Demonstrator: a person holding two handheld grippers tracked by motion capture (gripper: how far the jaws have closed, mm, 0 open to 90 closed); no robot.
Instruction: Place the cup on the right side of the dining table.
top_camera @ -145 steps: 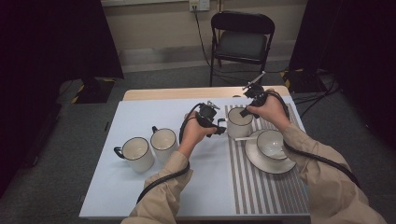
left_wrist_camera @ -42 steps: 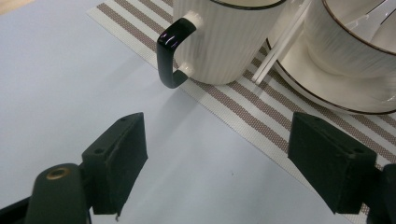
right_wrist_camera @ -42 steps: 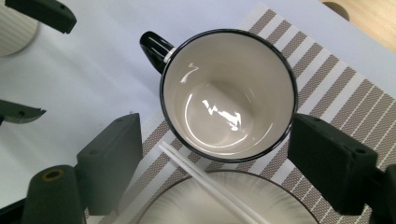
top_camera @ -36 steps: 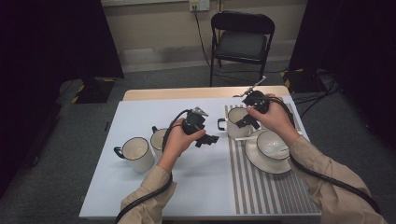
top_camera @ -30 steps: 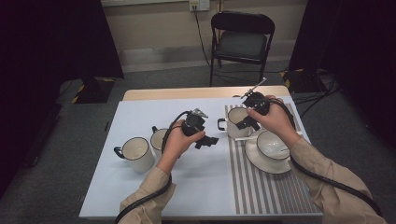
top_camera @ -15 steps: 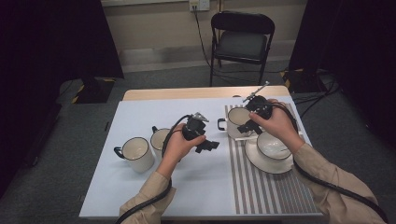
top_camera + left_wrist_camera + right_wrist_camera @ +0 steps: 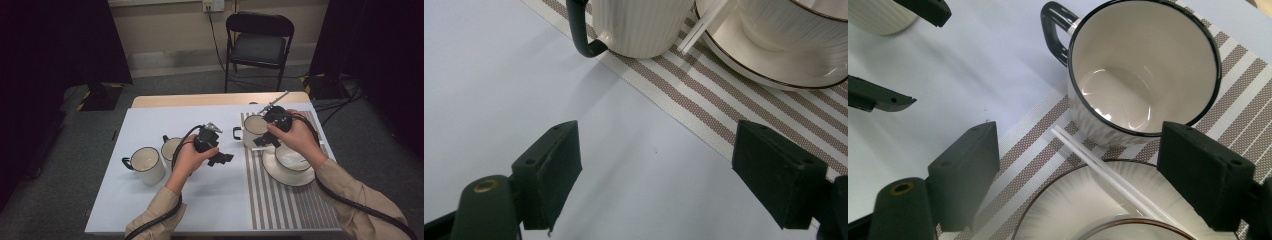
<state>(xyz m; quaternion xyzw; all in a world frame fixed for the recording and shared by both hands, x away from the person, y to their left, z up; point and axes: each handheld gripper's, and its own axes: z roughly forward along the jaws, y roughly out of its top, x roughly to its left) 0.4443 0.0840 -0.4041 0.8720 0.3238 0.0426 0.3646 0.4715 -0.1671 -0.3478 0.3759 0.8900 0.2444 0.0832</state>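
Mug (image 7: pixel 1143 70) with a black rim stands empty on the striped mat (image 7: pixel 280 200), beside a saucer (image 7: pixel 287 175). Right gripper (image 7: pixel 1098 175) hovers open above it; left gripper (image 7: pixel 654 175) waits open nearby. Likely next: closing on the mug's rim.

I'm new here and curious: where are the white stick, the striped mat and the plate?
white stick (image 7: pixel 1103 167), right gripper view, mid-shaft.
striped mat (image 7: pixel 704 107), left gripper view, bare stripes.
plate (image 7: pixel 287 177), high view, front rim.

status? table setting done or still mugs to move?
Looks done: one mug and a bowl on its plate sit on the striped mat. In hand: nothing; left gripper and right gripper are both open. Possibly left: two mugs off the mat.
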